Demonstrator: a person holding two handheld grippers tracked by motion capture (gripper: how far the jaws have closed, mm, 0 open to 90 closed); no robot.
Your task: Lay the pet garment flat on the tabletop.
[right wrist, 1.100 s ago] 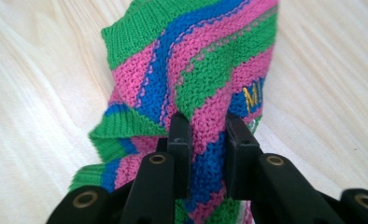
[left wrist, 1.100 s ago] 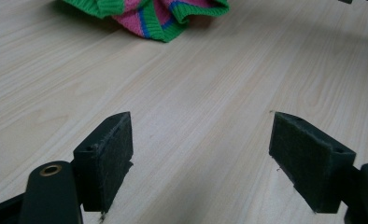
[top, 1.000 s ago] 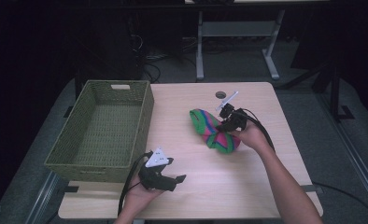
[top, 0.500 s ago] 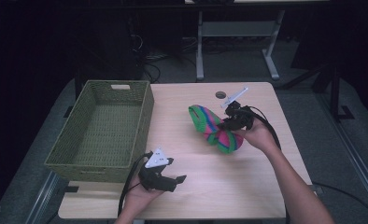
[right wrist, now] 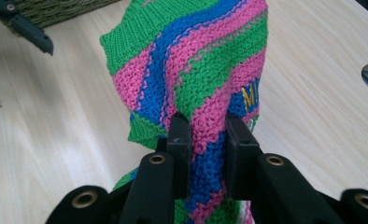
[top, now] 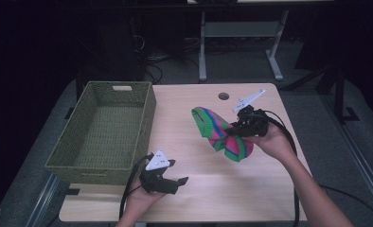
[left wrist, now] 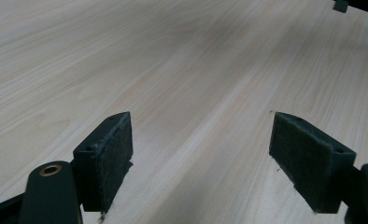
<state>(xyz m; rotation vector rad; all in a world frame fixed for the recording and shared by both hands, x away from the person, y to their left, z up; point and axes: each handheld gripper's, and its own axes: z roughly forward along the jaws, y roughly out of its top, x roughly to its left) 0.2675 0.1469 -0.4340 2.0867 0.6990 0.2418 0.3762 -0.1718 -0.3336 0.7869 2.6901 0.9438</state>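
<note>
High view: since a second ago the right gripper (top: 235, 130) has come up off the table and drifted a little toward the basket side, and the striped knit piece (top: 221, 134) has come up with it; earlier it lay bunched on the wood, now I see it hanging from the jaws, one end raised toward the middle of the table (top: 194, 101), the other drooping near the right hand (top: 272, 142). The left gripper (top: 176, 171) has not shifted; it rests low at the near edge, just beside the front corner of the green woven basket (top: 102, 130), palm under it, jaws pointing right across the table. Right forearm reaches in from the lower right, wrist bent, grey plate tilted up

Left gripper view: jaws spread wide, nothing between the pads (left wrist: 108, 156), bare wood beneath

Right gripper view: jaws pinch a fold of the knit piece (right wrist: 196, 79), pads pressed into the pink, blue and green stripes; some yellow lettering shows at the right edge, unreadable. Basket rim (right wrist: 56, 10) at upper left
</note>
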